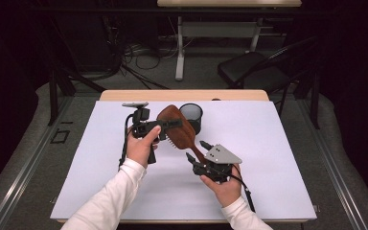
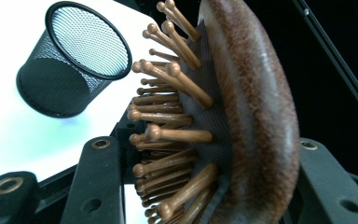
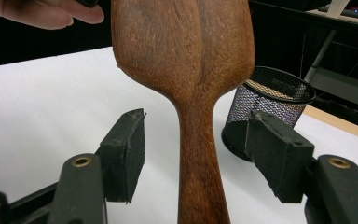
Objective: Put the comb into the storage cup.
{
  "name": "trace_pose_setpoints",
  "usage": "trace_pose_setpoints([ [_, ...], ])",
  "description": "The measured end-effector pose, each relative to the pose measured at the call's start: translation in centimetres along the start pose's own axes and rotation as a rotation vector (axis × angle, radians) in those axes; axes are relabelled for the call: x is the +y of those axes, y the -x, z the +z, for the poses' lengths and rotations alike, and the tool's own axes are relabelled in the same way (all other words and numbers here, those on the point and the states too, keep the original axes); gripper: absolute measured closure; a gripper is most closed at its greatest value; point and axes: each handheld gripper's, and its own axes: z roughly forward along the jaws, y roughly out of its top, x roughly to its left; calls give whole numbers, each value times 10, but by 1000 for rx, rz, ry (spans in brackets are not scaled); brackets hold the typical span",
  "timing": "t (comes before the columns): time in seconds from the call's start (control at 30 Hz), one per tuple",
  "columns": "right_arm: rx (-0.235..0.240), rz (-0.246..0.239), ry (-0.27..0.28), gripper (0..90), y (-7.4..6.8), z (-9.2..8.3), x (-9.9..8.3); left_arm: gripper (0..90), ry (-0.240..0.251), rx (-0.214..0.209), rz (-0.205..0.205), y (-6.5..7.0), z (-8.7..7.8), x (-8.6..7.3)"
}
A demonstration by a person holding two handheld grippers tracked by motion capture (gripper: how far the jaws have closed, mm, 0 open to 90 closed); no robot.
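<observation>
A brown wooden hairbrush [image 1: 172, 117] is held above the white mat [image 1: 273, 158], head to the far left, handle toward me. My left gripper [image 1: 170, 125] is shut on the brush head; in the left gripper view its jaws [image 2: 204, 144] press the wooden back [image 2: 256, 116] on one side and the bristle side on the other. My right gripper [image 1: 196, 149] stands open around the handle. In the right gripper view both pads [image 3: 126, 149] stand clear of the handle [image 3: 200, 163], with a gap on each side. A black mesh cup [image 1: 191, 116] stands upright just behind the brush.
The white mat covers a wooden table whose far edge [image 1: 182, 95] shows behind the cup. Beyond it are a black chair [image 1: 254, 69], a white-legged desk [image 1: 179, 52] and cables on the floor. The mat's right half lies bare.
</observation>
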Motion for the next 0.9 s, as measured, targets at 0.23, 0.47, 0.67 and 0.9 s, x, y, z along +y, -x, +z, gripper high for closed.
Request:
trace_pose_setpoints([
  [0.23, -15, -4, 0, 374, 2, -2, 3, 507, 28, 6, -6, -5, -2, 3],
  [0.47, 0, 22, -3, 376, 4, -3, 4, 506, 52, 24, -13, -8, -4, 7],
  [0.67, -14, 39, 4, 346, 7, -5, 5, 507, 82, 55, -12, -12, -7, 10],
  [0.9, -15, 78, -12, 286, 12, -6, 7, 506, 108, 61, 2, -15, -11, 15],
])
